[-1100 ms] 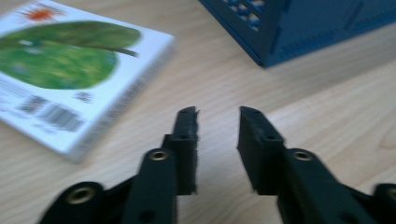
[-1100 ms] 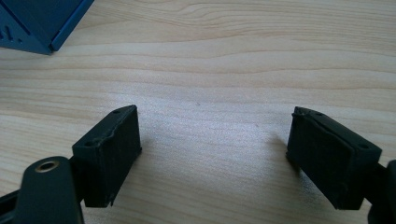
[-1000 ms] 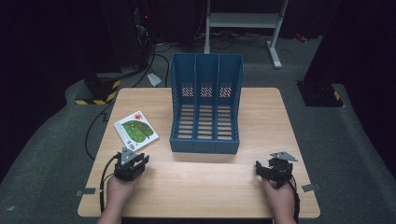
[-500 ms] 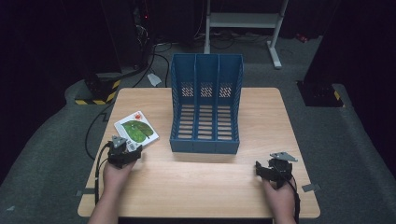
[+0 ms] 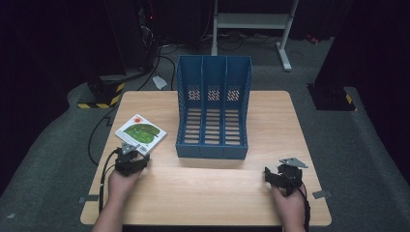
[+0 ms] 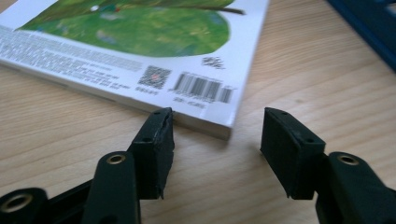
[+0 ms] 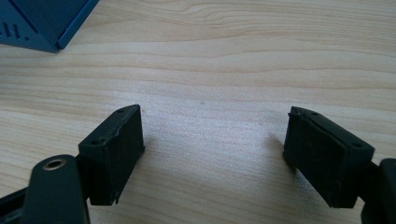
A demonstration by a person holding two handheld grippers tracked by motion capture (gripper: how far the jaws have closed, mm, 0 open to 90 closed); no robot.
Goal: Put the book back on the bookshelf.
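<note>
Book (image 5: pixel 140 134) placement first: it lies flat on the table (image 5: pixel 208 193), left of the blue file rack (image 5: pixel 213 108), its near corner with the barcode pointing at my left gripper (image 5: pixel 129 155). In the left gripper view that corner (image 6: pixel 219 122) sits just ahead of the pads (image 6: pixel 156 144), which stand apart and grip nothing; the jaws have just been closing from a wider gap, and the book is not yet between them. I judge the step in hand to be taking hold of the book at this corner. To do it well, I would bring one pad over the cover and the other under the edge, advance until the corner is well inside, then close firmly. A shallow bite risks the book pivoting or slipping out. My right gripper (image 5: pixel 284 176) rests on bare wood, well apart from the rack, its jaws open and empty (image 7: pixel 210 154).
</note>
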